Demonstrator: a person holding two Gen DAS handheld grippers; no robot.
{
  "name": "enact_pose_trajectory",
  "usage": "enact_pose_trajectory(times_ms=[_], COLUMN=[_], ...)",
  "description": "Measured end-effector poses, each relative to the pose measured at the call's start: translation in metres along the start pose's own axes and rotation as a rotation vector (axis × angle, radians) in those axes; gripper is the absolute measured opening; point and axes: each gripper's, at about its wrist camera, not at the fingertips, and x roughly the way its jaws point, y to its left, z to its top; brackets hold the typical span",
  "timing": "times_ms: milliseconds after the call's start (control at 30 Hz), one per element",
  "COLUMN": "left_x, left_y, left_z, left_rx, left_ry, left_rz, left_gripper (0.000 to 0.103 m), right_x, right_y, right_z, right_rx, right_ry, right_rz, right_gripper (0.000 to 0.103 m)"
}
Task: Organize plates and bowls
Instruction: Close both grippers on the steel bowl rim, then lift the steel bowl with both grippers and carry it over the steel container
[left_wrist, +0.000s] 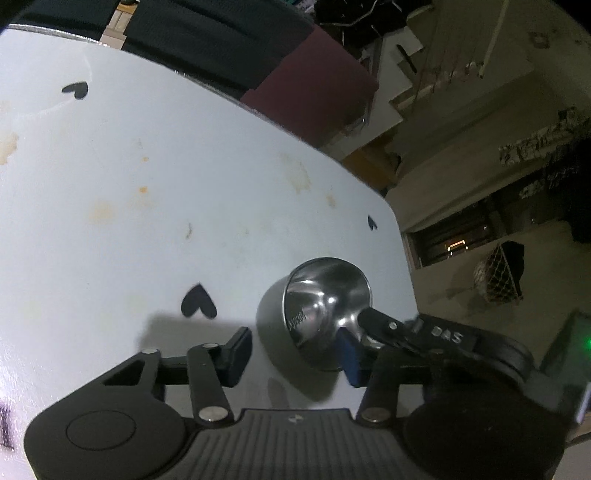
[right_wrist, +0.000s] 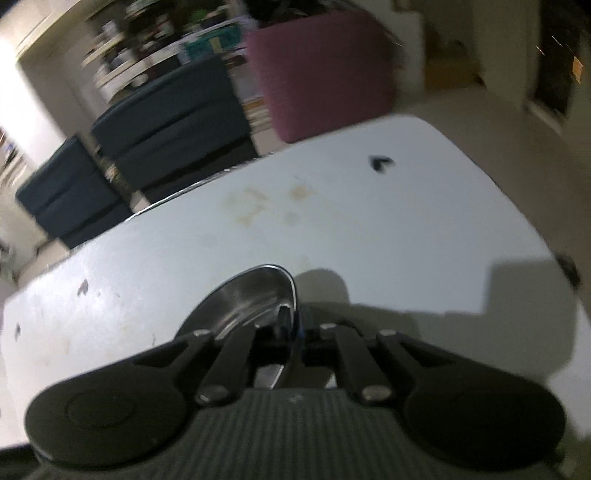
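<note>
A small steel bowl (left_wrist: 317, 306) rests tilted on the white table (left_wrist: 147, 184), near its right corner. My left gripper (left_wrist: 293, 356) stands open around the bowl's near side. Its blue right pad (left_wrist: 349, 360) is close against the near rim, and its left finger (left_wrist: 238, 354) is apart from the bowl's wall. My right gripper (left_wrist: 365, 326) comes in from the right and is shut on the bowl's rim. In the right wrist view, the right gripper (right_wrist: 291, 326) pinches the rim of the bowl (right_wrist: 247, 299), one finger inside and one outside.
The table (right_wrist: 369, 221) carries black heart marks and brown stains. Its rounded right edge drops to the floor (left_wrist: 461, 288). A maroon seat (right_wrist: 325, 70) and dark blue chairs (right_wrist: 173, 125) stand beyond the far edge.
</note>
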Motion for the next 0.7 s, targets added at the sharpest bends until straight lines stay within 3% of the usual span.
enact_pose_trajectory(times_ms=[233, 400, 567, 633, 700], left_x=[0.009, 0.011, 0.013, 0.014, 0.015], left_y=[-0.002, -0.001, -0.004, -0.008, -0.013], left_z=[-0.006, -0.001, 0.003, 0.005, 0.006], left_rx=[-0.008, 0.038, 0.090, 0.119, 0.150], left_ry=[0.057, 0.042, 0.030, 0.026, 0.022], left_rz=[0.012, 0.057, 0.071, 0.080, 0.093], left_gripper=[0.030, 0.016, 0.012, 0.012, 0.012], right_x=[-0.022, -0.035, -0.052, -0.058, -0.062], right_y=[-0.017, -0.023, -0.028, -0.028, -0.026], right_z=[-0.032, -0.050, -0.065, -0.067, -0.066], right_rx=[0.168, 0.179, 0.117, 0.055, -0.027], right_ry=[-0.024, -0.024, 0.029, 0.010, -0.057], right_rz=[0.007, 0.010, 0.069, 0.056, -0.006], right_gripper=[0.006, 0.009, 0.012, 0.013, 0.028])
